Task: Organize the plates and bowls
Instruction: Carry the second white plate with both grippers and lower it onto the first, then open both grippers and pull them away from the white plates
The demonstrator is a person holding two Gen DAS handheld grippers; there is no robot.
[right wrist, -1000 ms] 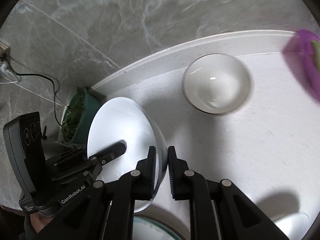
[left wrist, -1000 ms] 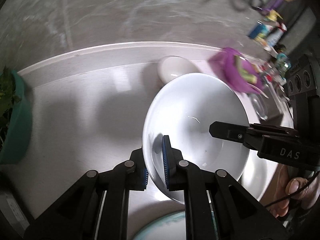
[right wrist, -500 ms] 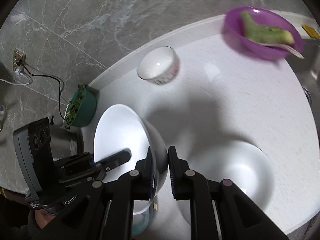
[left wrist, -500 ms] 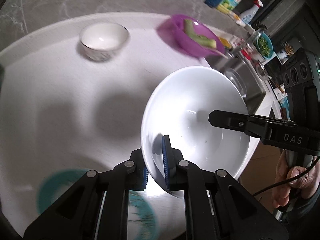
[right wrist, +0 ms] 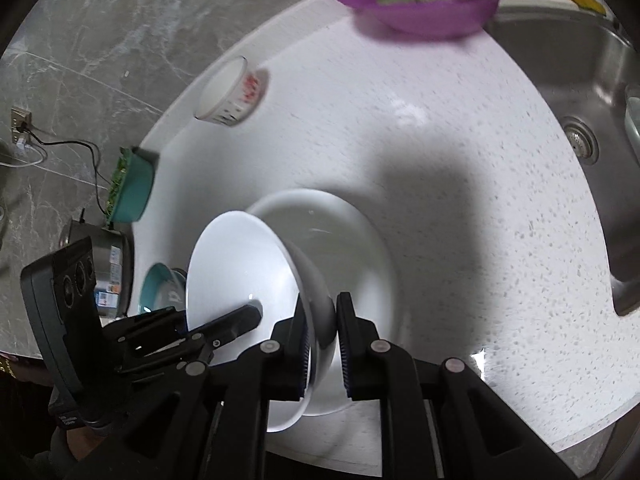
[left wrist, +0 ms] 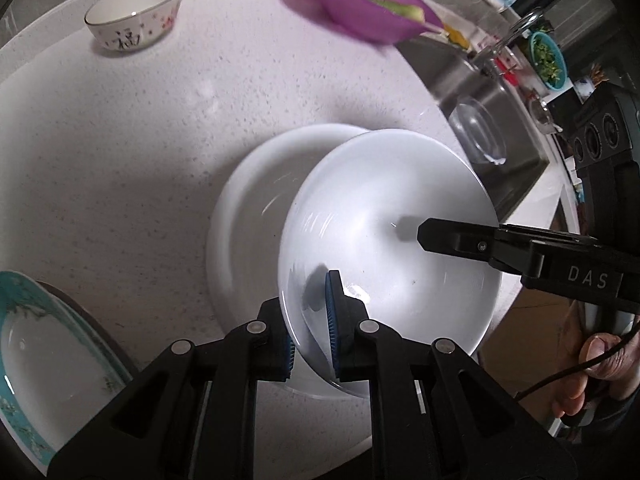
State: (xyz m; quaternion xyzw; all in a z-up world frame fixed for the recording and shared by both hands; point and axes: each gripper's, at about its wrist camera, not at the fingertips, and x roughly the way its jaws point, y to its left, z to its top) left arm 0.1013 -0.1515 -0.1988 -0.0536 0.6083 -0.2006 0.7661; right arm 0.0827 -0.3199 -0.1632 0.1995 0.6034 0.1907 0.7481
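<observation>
Both grippers hold one white bowl (left wrist: 400,220) by opposite sides of its rim, tilted. My left gripper (left wrist: 310,320) is shut on the near rim, one blue pad inside and one outside. My right gripper (right wrist: 322,340) is shut on the other rim of that bowl (right wrist: 236,272); its finger (left wrist: 440,238) reaches into the bowl in the left wrist view. Just under the held bowl, a second, wider white bowl (left wrist: 248,216) sits on the white counter (left wrist: 120,140); it shows as well in the right wrist view (right wrist: 348,232). Whether the two bowls touch I cannot tell.
A small patterned bowl (left wrist: 134,14) stands at the counter's back. A purple bowl (right wrist: 424,4) with green scraps sits near the steel sink (right wrist: 580,80). A teal-rimmed plate (left wrist: 40,360) lies to the left. A teal plant pot (right wrist: 132,188) stands by the wall.
Both grippers carried the white bowl across the counter and lower, and it now hangs over the wider white bowl. The small patterned bowl and teal plate have slid away in view. The grips have not changed.
</observation>
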